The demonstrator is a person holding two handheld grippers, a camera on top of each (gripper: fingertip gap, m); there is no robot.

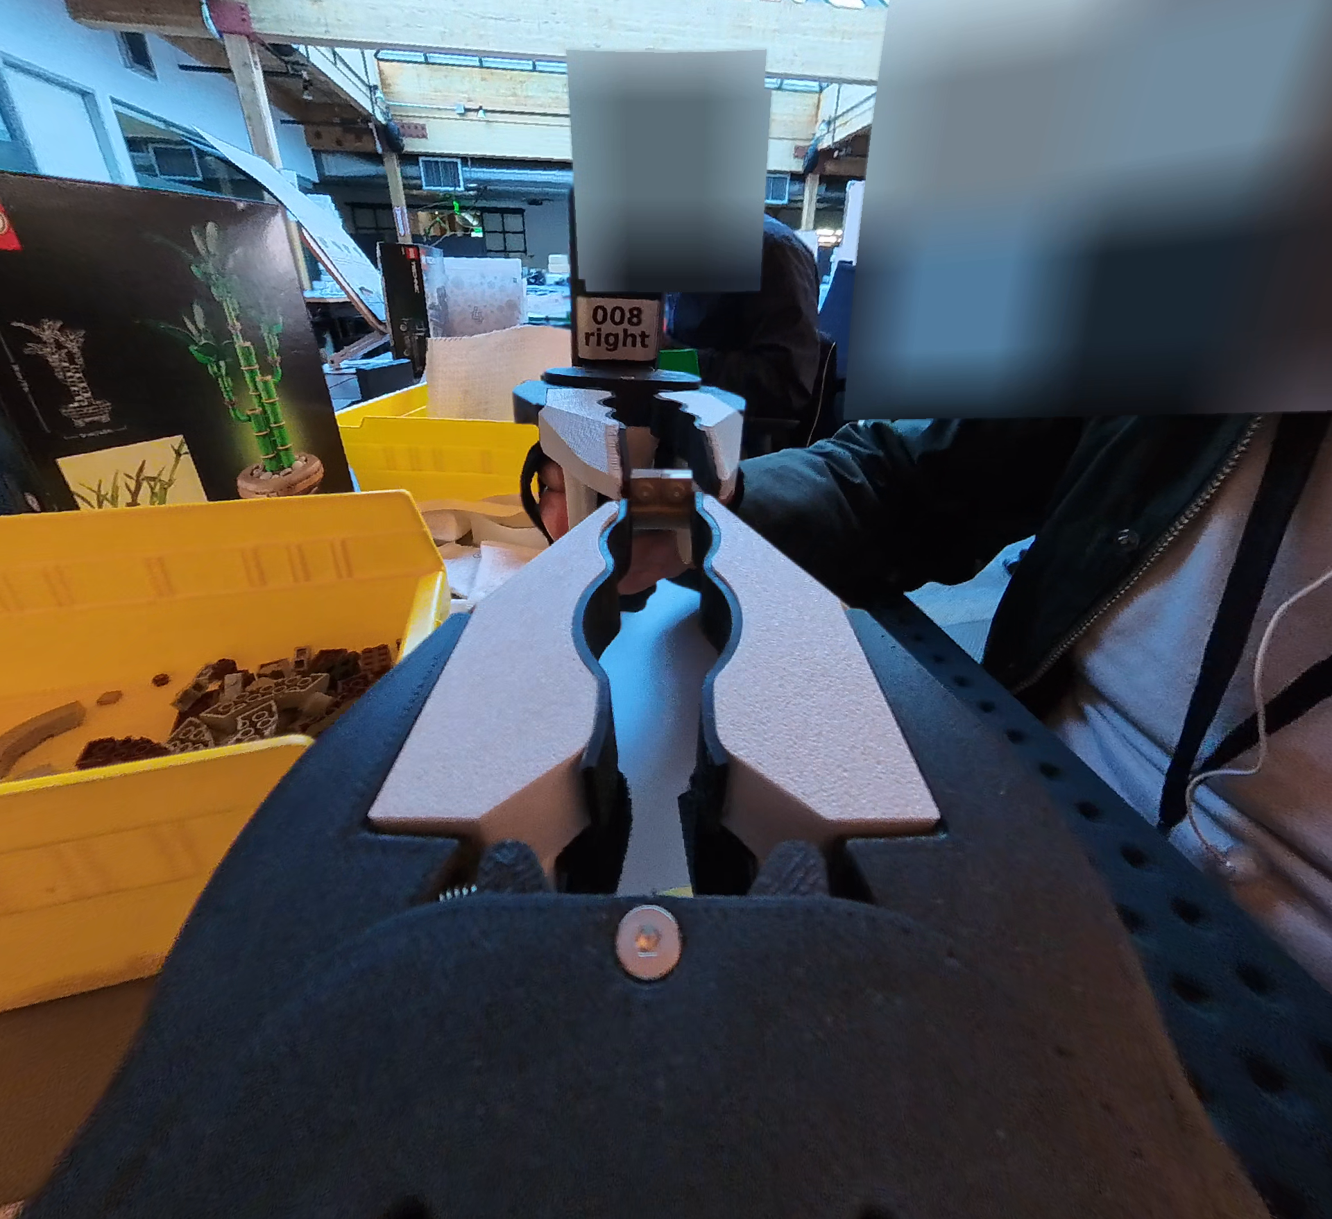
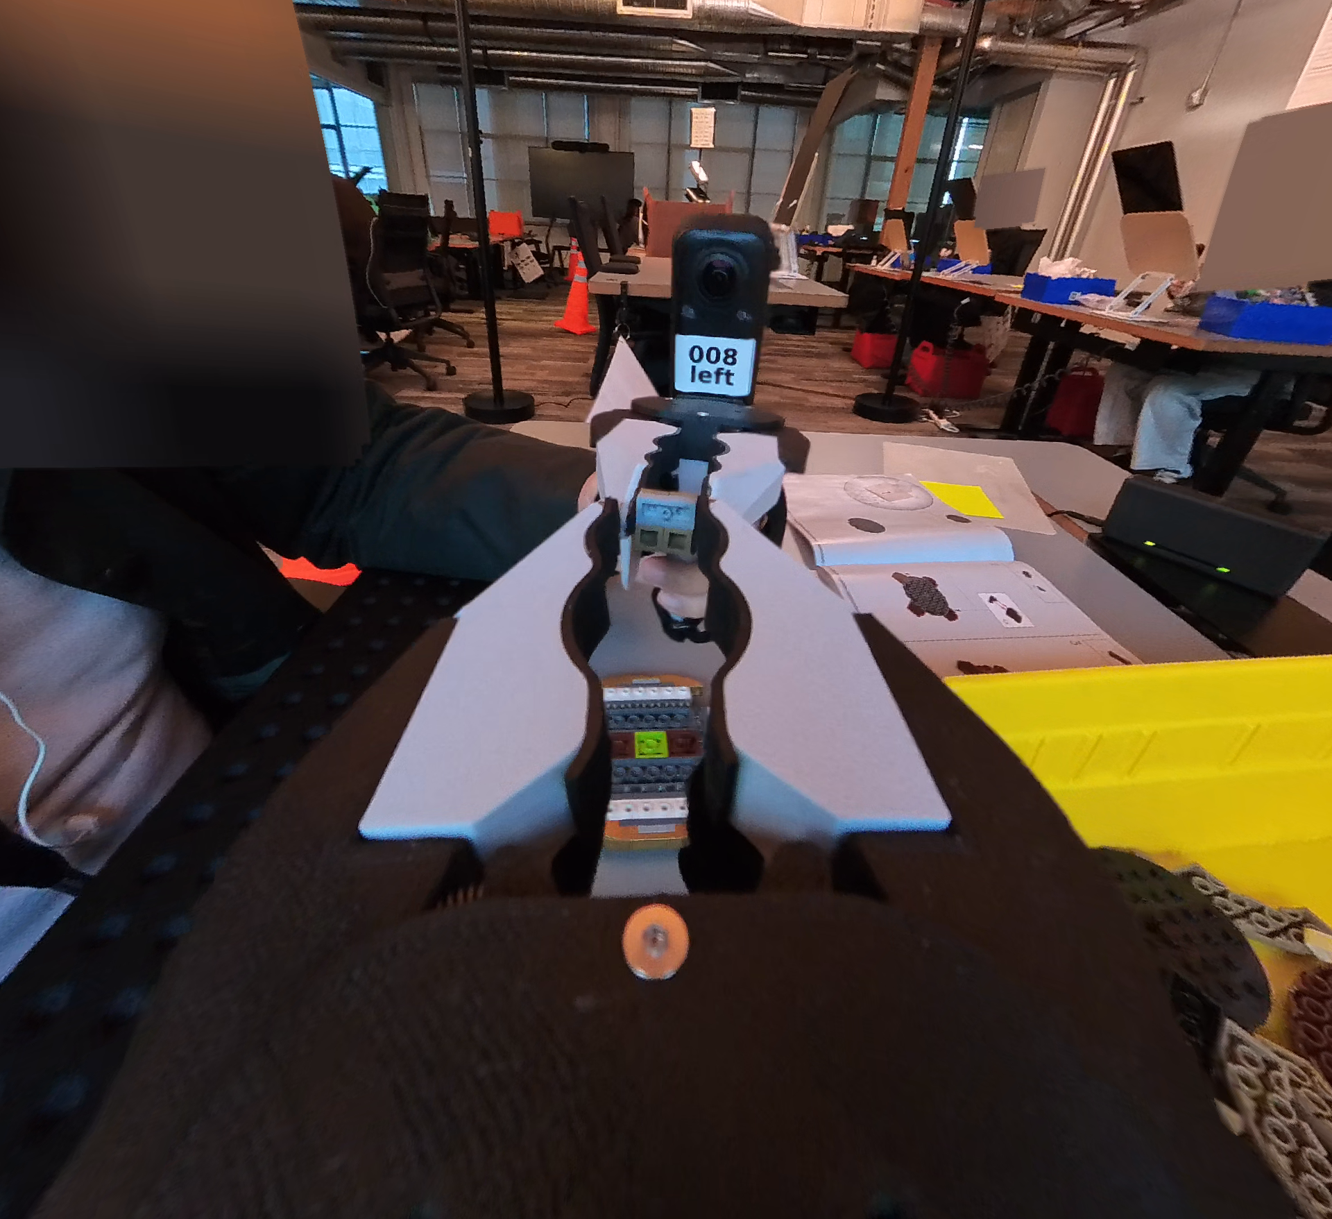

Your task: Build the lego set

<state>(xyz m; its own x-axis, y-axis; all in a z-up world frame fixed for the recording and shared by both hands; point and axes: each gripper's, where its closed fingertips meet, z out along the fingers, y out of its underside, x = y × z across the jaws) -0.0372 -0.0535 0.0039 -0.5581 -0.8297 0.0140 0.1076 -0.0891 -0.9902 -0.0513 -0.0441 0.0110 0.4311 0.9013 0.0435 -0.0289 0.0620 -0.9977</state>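
Note:
My two grippers face each other tip to tip above the table. My left gripper (image 1: 659,512) and my right gripper (image 2: 662,528) are both shut on a small tan and grey brick piece (image 1: 659,491), which also shows in the right wrist view (image 2: 663,525). The far gripper shows beyond the piece in each view. Below, through the gap between my right gripper's fingers, a partly built round model (image 2: 652,752) with white, grey, red and green bricks lies on the table. A hand holds each gripper's grip.
A yellow bin (image 1: 180,572) with several brown and tan bricks stands at the left, another yellow bin (image 1: 432,449) behind it. The set's box (image 1: 166,348) stands behind. An open instruction booklet (image 2: 937,579), a black device (image 2: 1211,543) and a yellow bin (image 2: 1153,752) lie right. The person's torso is close. My two grippers' fingertips are within a few centimetres of each other. From either gripper's tips it is about 15 cm to the partly built round model (image 2: 652,752).

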